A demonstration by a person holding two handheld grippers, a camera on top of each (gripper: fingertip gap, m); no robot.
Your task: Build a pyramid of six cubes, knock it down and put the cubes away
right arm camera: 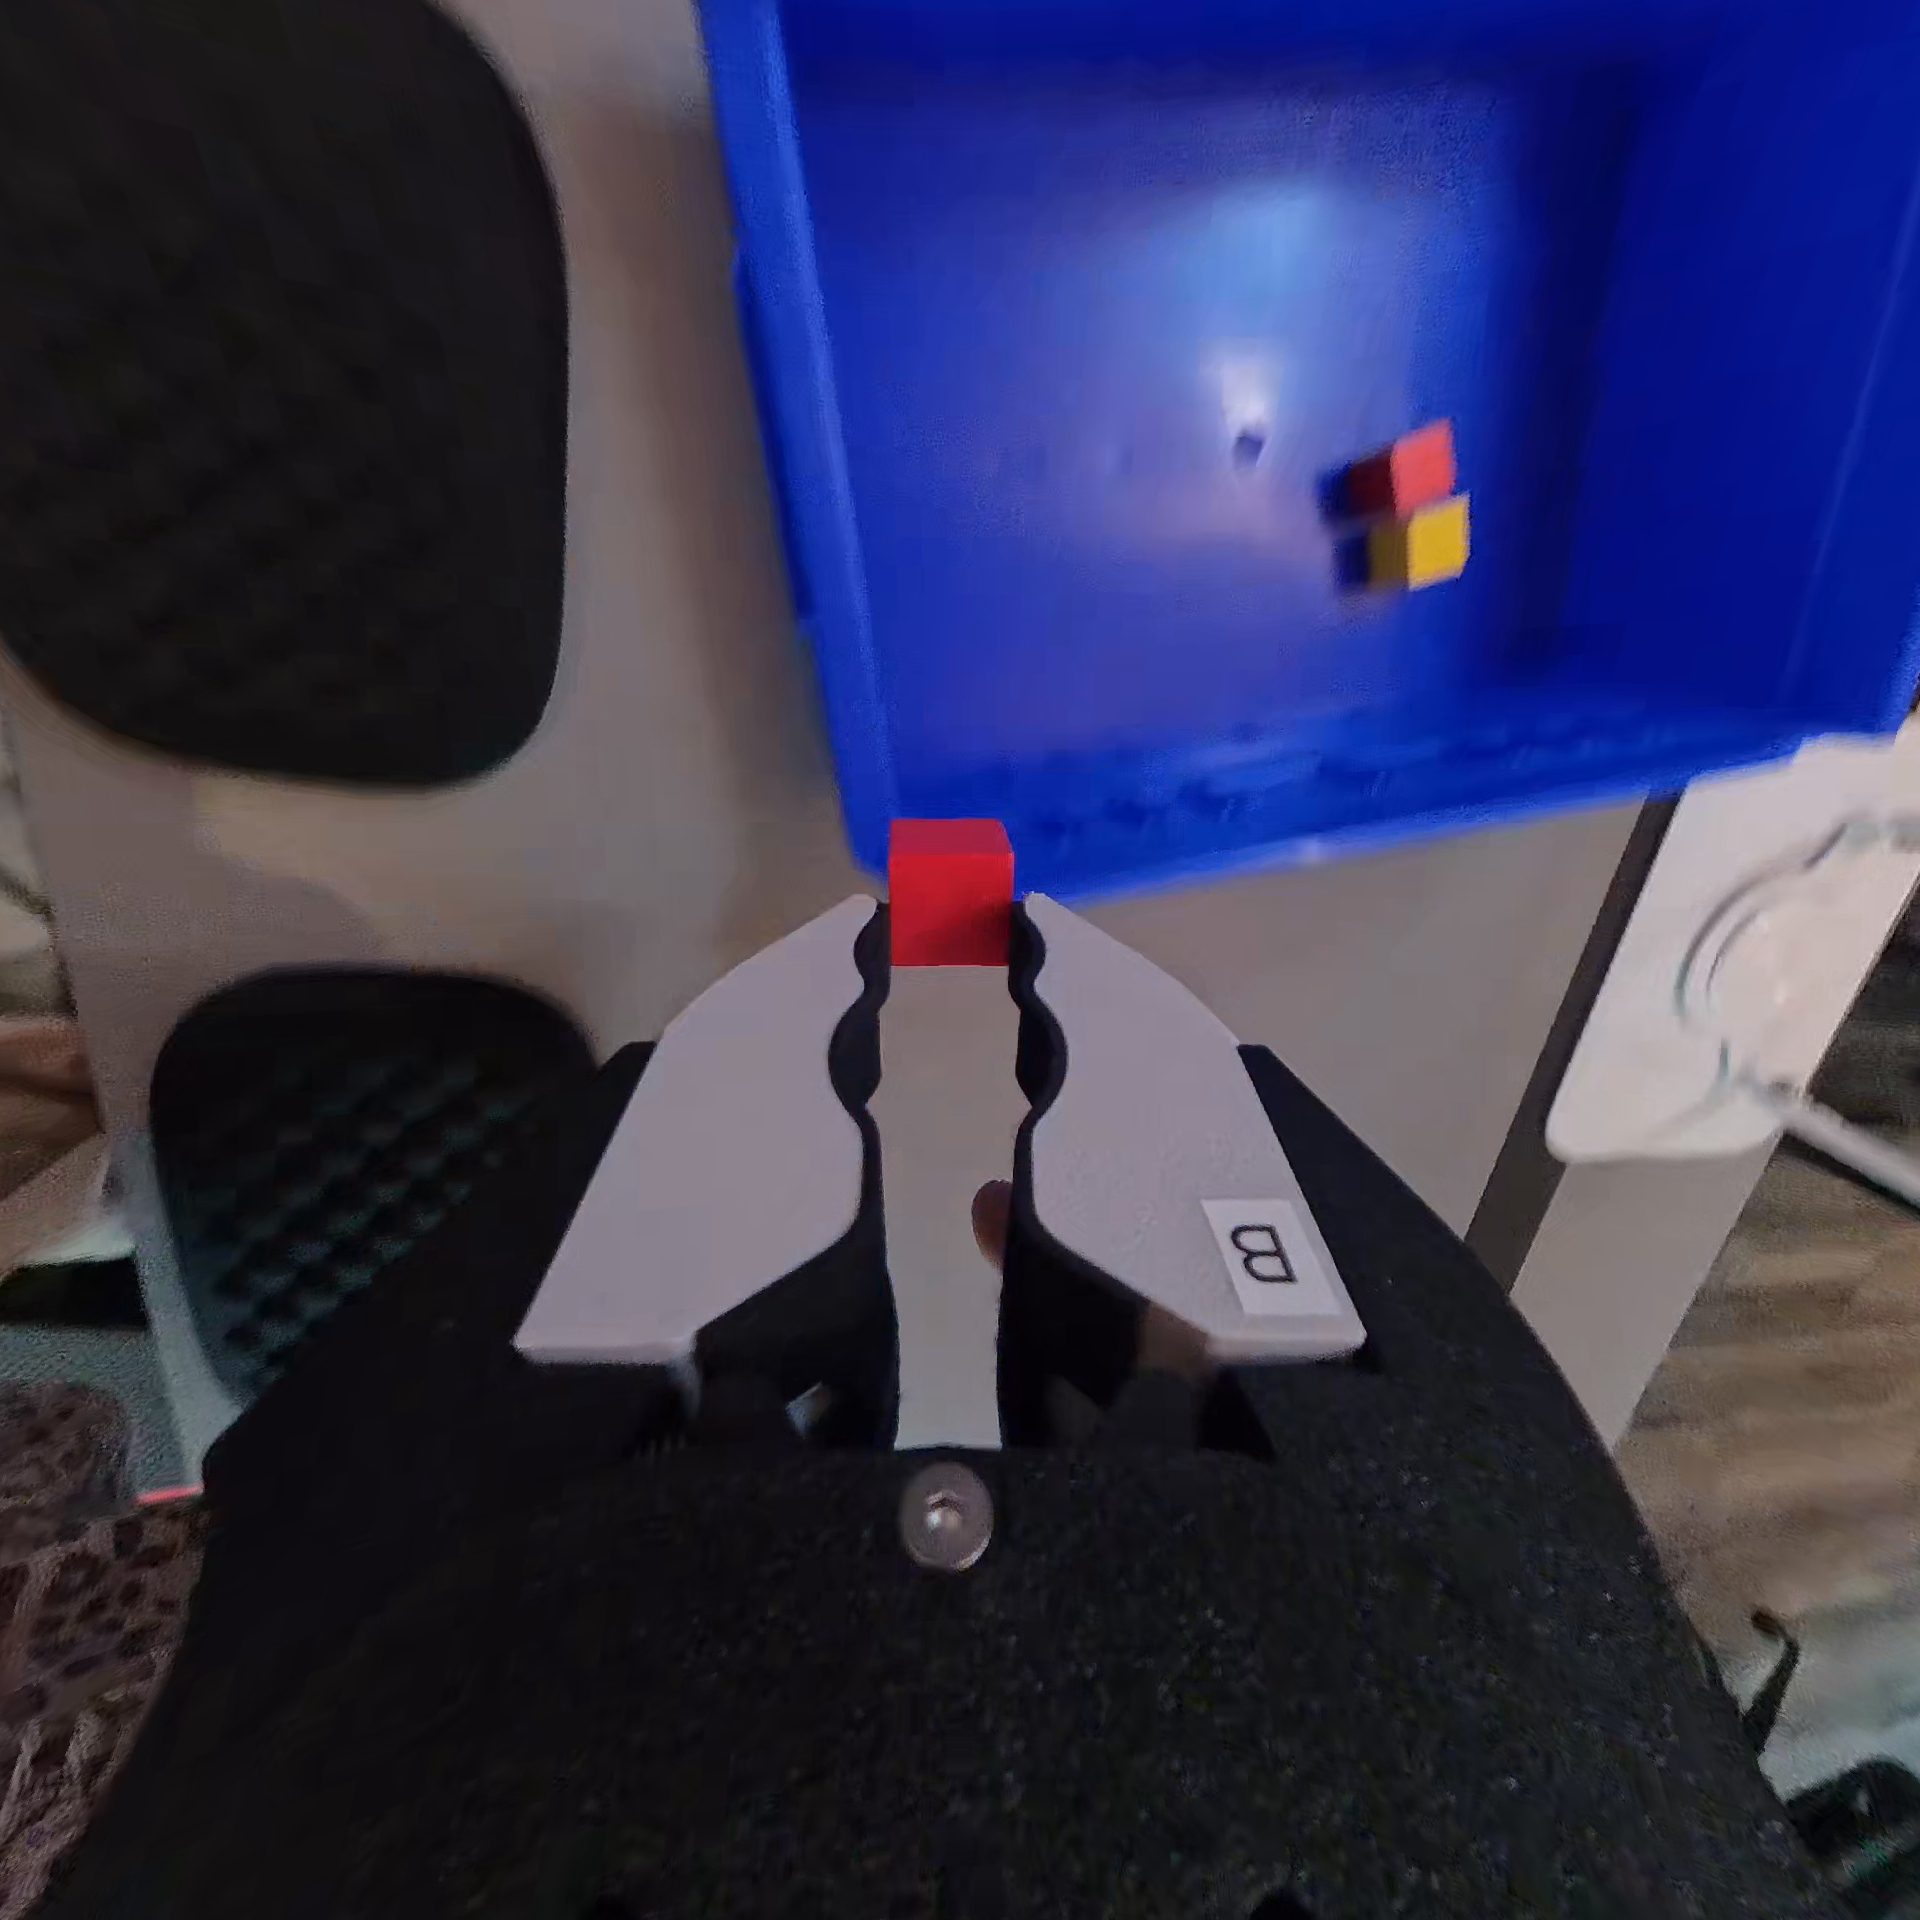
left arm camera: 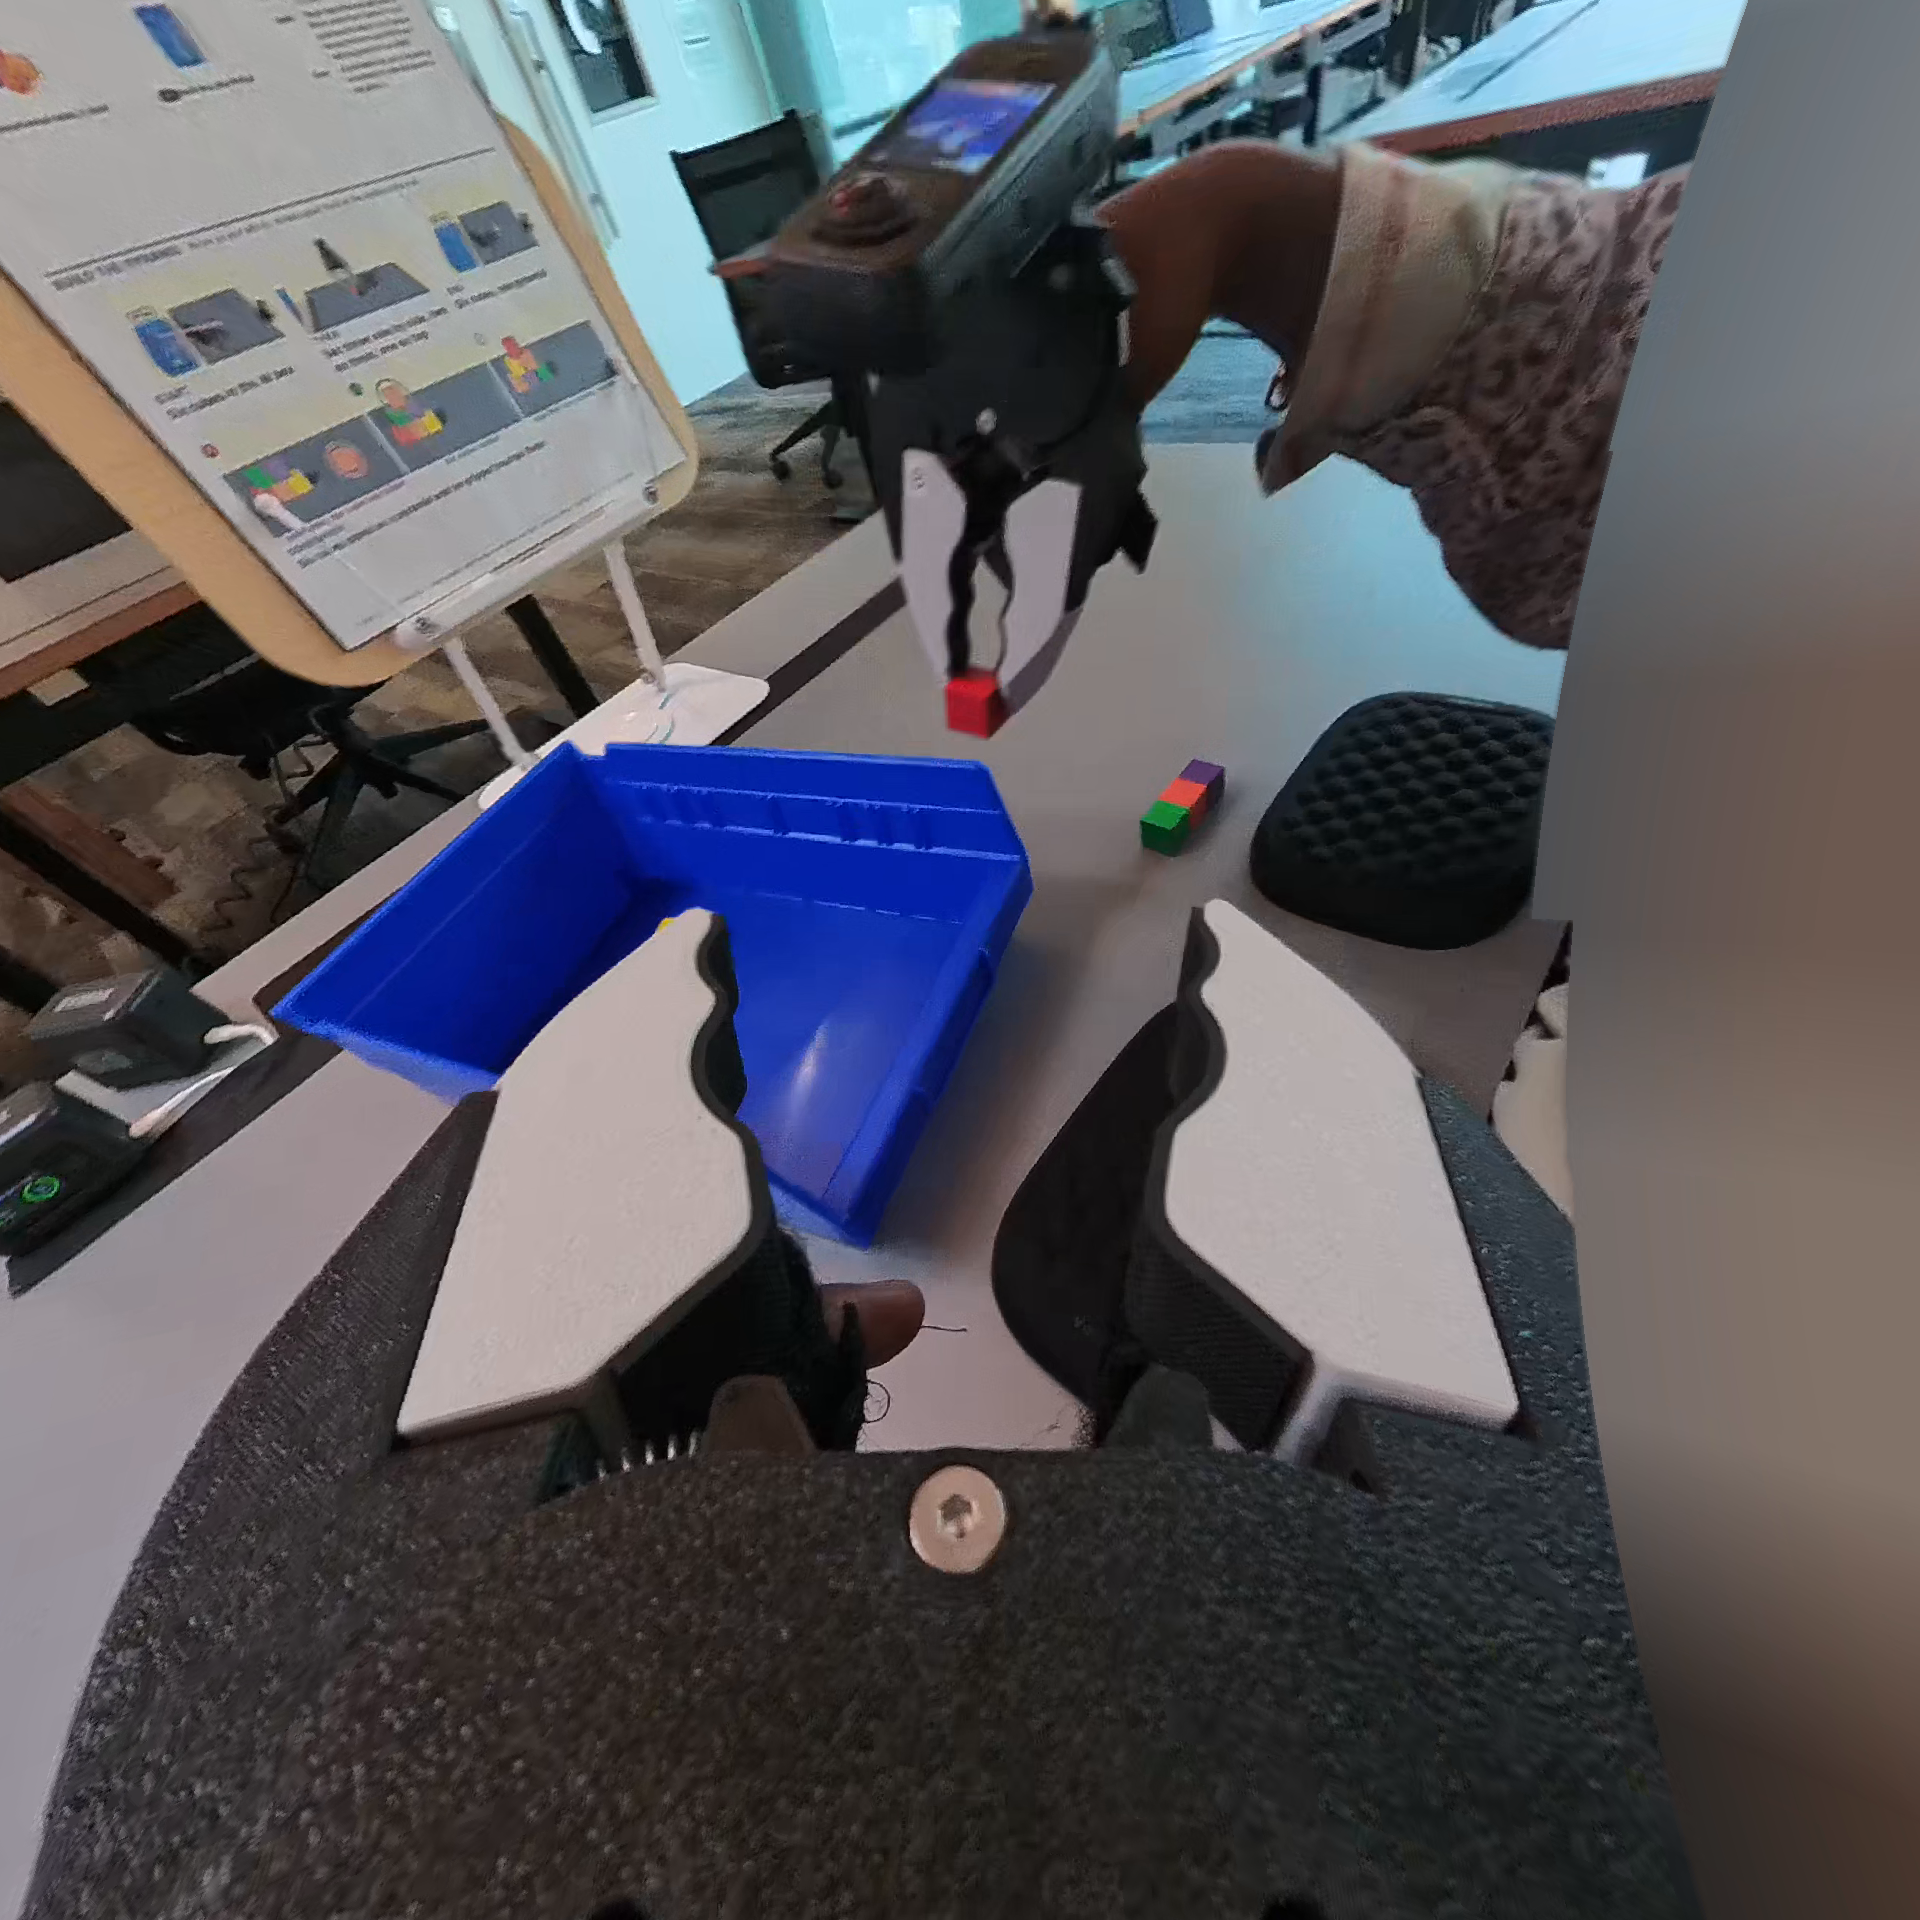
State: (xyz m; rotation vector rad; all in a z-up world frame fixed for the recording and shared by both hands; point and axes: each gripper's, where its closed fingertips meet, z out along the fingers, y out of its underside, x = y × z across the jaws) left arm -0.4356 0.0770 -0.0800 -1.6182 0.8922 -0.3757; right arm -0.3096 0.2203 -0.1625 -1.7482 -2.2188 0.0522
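Observation:
My right gripper [right arm camera: 951, 914] is shut on a red cube [right arm camera: 950, 891] and holds it in the air just outside the near rim of the blue bin [right arm camera: 1039, 821]. The same gripper [left arm camera: 975, 675] with the red cube [left arm camera: 972, 704] shows in the left wrist view, above the table beyond the bin [left arm camera: 499, 935]. Two cubes lie in the bin, a red one [right arm camera: 1421, 470] and a yellow one [right arm camera: 1437, 542]. A row of green [left arm camera: 1164, 826], orange [left arm camera: 1182, 798] and purple [left arm camera: 1203, 774] cubes sits on the table right of the bin. My left gripper [left arm camera: 961, 920] is open and empty over the bin's near right corner.
A black honeycomb pad [left arm camera: 1403, 821] lies right of the cube row; it shows in the right wrist view [right arm camera: 270, 395] with a second pad [right arm camera: 343, 1153]. An instruction board on a white stand [left arm camera: 312, 312] stands behind the bin. Black devices [left arm camera: 94, 1101] sit at the left edge. The gap from one gripper's tips to the other's is roughly 20 cm.

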